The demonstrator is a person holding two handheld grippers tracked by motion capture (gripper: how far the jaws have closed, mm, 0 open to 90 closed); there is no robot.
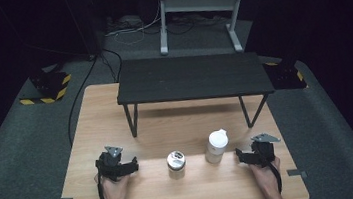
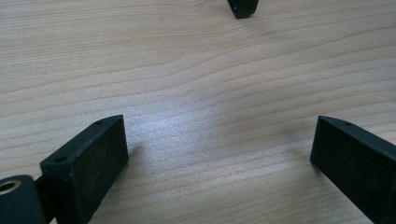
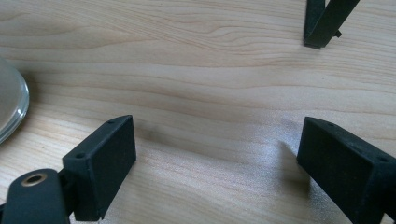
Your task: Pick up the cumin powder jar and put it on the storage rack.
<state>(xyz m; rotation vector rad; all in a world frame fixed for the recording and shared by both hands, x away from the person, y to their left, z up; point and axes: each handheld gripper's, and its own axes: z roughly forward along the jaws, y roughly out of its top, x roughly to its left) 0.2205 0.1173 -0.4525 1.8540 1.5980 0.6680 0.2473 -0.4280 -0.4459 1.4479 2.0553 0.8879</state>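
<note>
the person rests both hands on the wooden bench [image 1: 125, 196] near its front edge. the left hand-held gripper [image 1: 133, 166] sits toward the front left corner, low over the wood, its jaws spread wide with bare grain between them in the left gripper view [image 2: 219, 154]. the right hand-held gripper [image 1: 240, 156] sits toward the front right corner, and its jaws also stand wide apart with nothing between them, as the right gripper view [image 3: 217, 154] shows.

between the two, close to the front edge and about at its middle, stands a small jar with a shiny metal lid [image 1: 176, 164]. just beside it, toward the right, stands a taller white bottle [image 1: 216, 147] with a white cap, upright. the right hand-held gripper is near the bottle but apart from it; the left one is near the jar, also apart. a clear rounded edge shows at the left border of the right gripper view [image 3: 11, 107]; i cannot tell which container it is.

farther back, across the bench's far half, stands a low black shelf [image 1: 192, 76] on thin black legs.
</note>
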